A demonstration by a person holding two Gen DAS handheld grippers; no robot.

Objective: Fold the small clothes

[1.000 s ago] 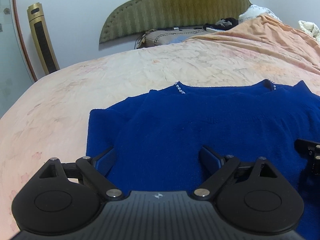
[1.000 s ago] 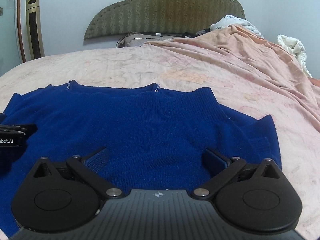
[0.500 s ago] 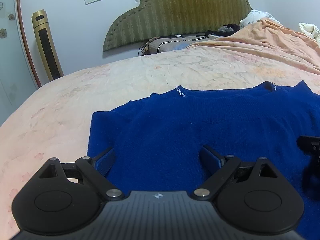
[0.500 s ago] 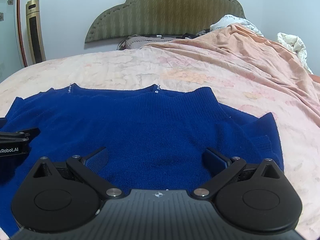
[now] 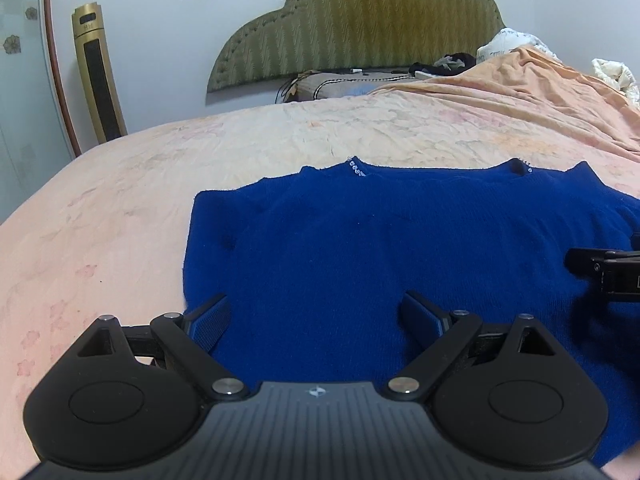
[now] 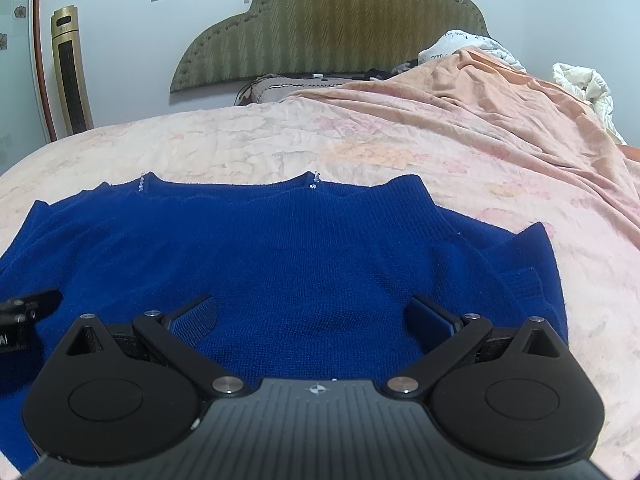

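Note:
A dark blue knit sweater (image 5: 380, 248) lies flat on the bed, neckline with small beads at the far side; it also shows in the right wrist view (image 6: 280, 256). My left gripper (image 5: 316, 316) is open and empty, over the sweater's left near part. My right gripper (image 6: 312, 316) is open and empty, over the sweater's right near part. The right gripper's tip shows at the right edge of the left wrist view (image 5: 604, 268). The left gripper's tip shows at the left edge of the right wrist view (image 6: 24, 308).
The bed (image 5: 120, 184) has a pale pink floral sheet. An orange blanket (image 6: 500, 120) is heaped at the far right. A green padded headboard (image 5: 360, 24) and pillows stand at the back. A gold tower fan (image 5: 98, 72) stands by the left wall.
Both grippers have risen and tilted a little, so the sweater sits lower in view. Both stay open. The sweater has not moved.

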